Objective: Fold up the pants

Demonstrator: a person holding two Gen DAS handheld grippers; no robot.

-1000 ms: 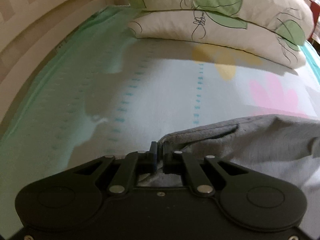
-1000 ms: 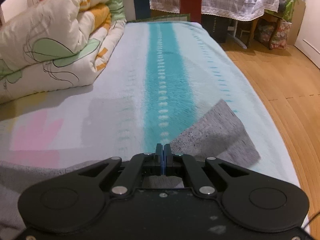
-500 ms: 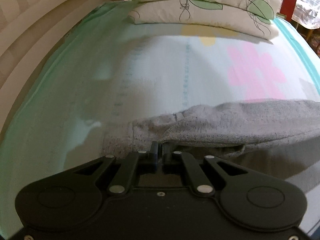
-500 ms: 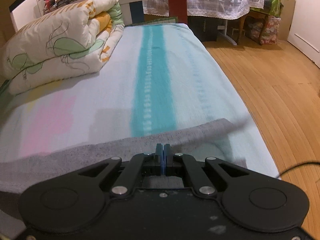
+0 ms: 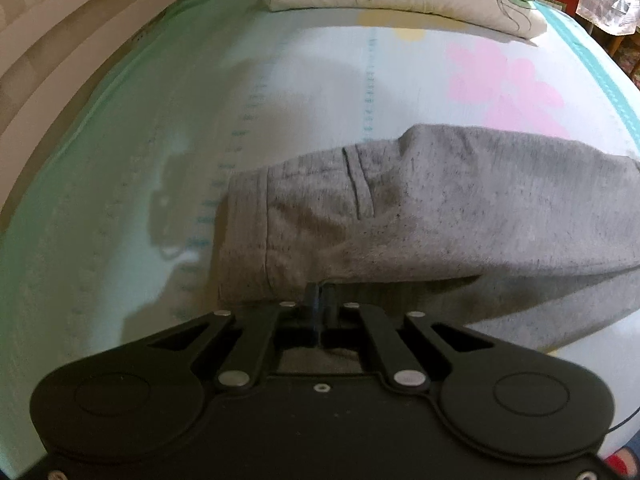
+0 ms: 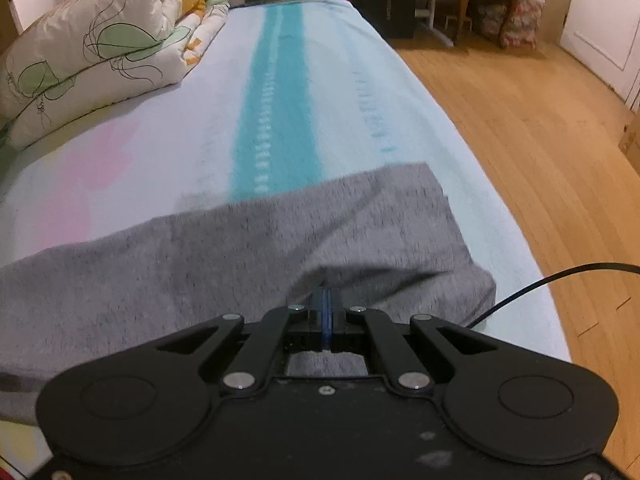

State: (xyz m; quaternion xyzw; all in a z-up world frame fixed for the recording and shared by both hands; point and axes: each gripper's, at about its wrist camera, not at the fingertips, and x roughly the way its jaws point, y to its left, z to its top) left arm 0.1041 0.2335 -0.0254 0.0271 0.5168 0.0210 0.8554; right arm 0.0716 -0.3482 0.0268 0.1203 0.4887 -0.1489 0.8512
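Grey pants (image 5: 460, 200) lie doubled lengthwise across the bed (image 6: 280, 80), hem end near its floor-side edge. Left gripper (image 5: 320, 300) and right gripper (image 6: 327, 304) each pinch the near edge, aligning the layers.

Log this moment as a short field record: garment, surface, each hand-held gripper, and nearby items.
garment: grey pants, lying across the bed, one layer folded over another
surface: bed sheet, pale with a teal stripe and pink patches
left hand-held gripper: shut on the pants near the waistband end
right hand-held gripper: shut on the pants near the leg end
nearby: folded floral quilt at the far end of the bed; wooden floor beside it
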